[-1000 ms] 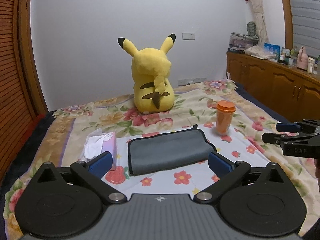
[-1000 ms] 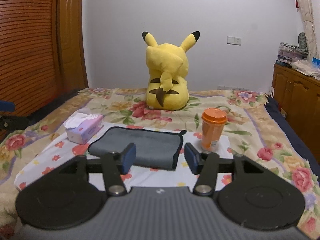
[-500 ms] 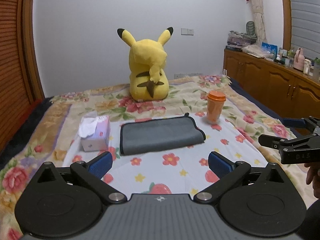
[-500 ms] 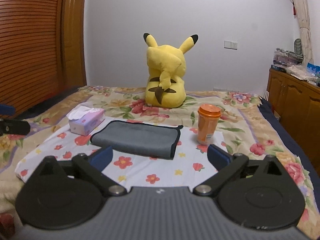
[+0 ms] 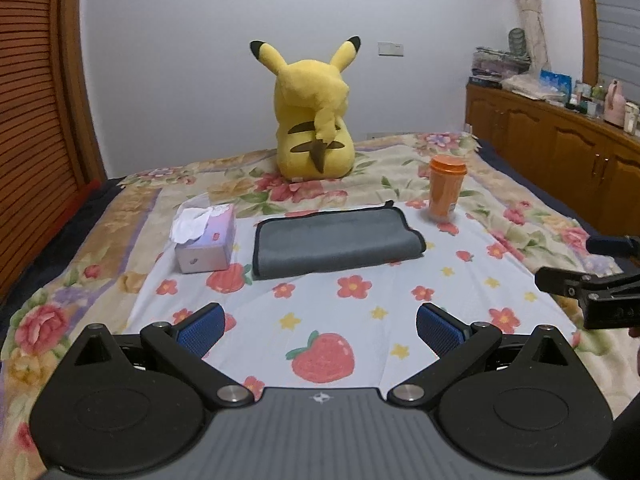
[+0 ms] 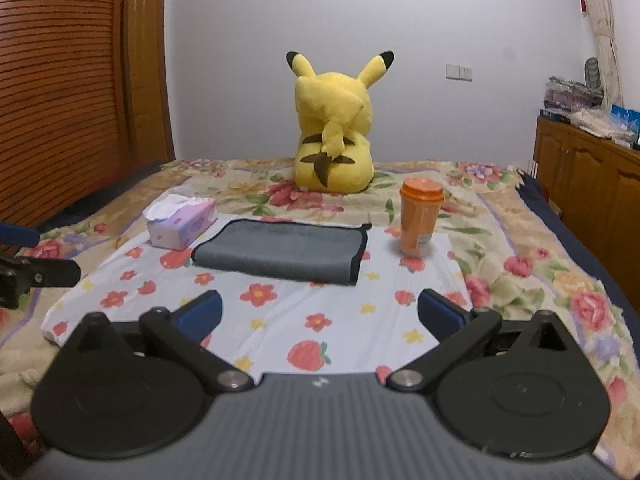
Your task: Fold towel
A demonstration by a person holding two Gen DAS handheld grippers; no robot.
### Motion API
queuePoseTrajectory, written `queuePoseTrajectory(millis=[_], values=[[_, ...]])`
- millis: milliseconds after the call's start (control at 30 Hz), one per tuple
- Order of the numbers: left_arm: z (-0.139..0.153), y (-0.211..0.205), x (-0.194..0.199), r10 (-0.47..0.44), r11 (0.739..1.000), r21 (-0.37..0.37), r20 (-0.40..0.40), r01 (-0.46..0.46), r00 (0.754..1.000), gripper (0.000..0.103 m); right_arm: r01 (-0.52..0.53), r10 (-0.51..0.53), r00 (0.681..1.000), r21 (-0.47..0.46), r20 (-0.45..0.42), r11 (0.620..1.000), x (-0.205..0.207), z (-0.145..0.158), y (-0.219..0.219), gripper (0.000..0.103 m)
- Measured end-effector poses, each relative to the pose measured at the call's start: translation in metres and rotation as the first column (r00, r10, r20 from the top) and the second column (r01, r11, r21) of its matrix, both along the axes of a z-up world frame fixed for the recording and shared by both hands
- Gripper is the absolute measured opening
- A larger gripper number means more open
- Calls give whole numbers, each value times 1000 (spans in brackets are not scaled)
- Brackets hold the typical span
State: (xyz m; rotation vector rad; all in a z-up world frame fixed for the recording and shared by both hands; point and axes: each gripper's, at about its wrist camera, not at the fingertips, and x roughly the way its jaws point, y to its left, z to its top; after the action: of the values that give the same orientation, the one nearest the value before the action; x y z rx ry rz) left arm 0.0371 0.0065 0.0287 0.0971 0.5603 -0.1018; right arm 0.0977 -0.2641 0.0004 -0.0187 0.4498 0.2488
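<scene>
Towel [image 5: 336, 242] lies flat on the bed [image 5: 120, 216], on the white strawberry sheet [image 5: 360, 320], already folded into a long grey strip. From the left hand-held gripper [image 5: 320, 330] it sits at 12 o'clock, apart from the fingertips; from the right hand-held gripper [image 6: 320, 314] it sits at about 11 o'clock. Its long axis runs from 9 to 3 o'clock, across both grippers. Neither gripper looks clearly nearer; I judge them about equal. Both have their jaws spread wide and hold nothing. I count one towel, one tissue box [image 5: 205, 238] at its 9 o'clock end, one orange cup [image 5: 446, 188] near its 3 o'clock end, one yellow plush toy [image 5: 314, 120] behind.
</scene>
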Motion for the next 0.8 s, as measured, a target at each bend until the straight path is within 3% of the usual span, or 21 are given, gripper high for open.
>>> queuePoseTrajectory(millis=[267, 800], values=[[-24, -2, 1, 13, 999, -52, -45, -15, 999, 103, -8, 8, 999, 9, -48, 1000, -7, -18, 5, 103], [-61, 1, 7, 32, 998, -43, -105, -37, 994, 103, -18, 16, 997, -20, -70, 1000, -6, -38, 10, 103]])
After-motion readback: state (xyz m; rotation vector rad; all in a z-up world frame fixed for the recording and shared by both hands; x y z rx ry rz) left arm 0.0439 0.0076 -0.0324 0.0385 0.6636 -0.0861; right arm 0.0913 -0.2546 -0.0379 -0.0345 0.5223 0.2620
